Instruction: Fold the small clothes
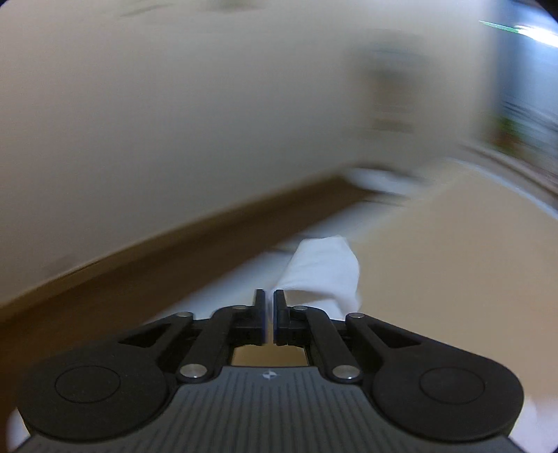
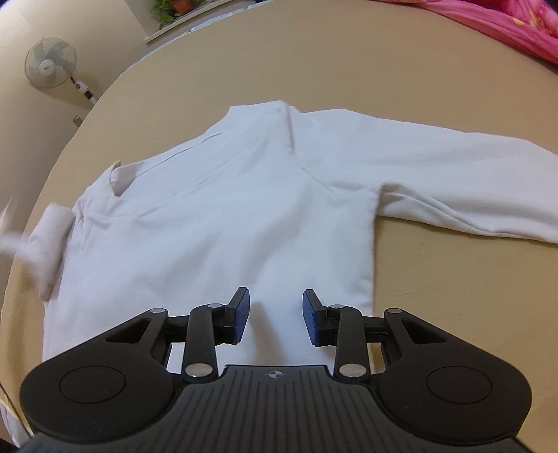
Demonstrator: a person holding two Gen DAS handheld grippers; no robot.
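Observation:
A small white long-sleeved shirt (image 2: pixel 223 216) lies flat on the tan table (image 2: pixel 436 296), collar to the left, one sleeve (image 2: pixel 464 188) stretched out to the right. My right gripper (image 2: pixel 275 306) is open and empty, low over the shirt's hem. In the blurred left wrist view, my left gripper (image 1: pixel 269 299) is shut on white cloth, the shirt's other sleeve (image 1: pixel 324 275), lifted off the table. That sleeve shows bunched and blurred at the left edge of the right wrist view (image 2: pixel 45 237).
A pink cloth (image 2: pixel 505 28) lies at the far right of the table. A standing fan (image 2: pixel 50 66) and a plant on a ledge (image 2: pixel 174 8) are beyond the table's far edge. A beige wall (image 1: pixel 174 122) fills the left wrist view.

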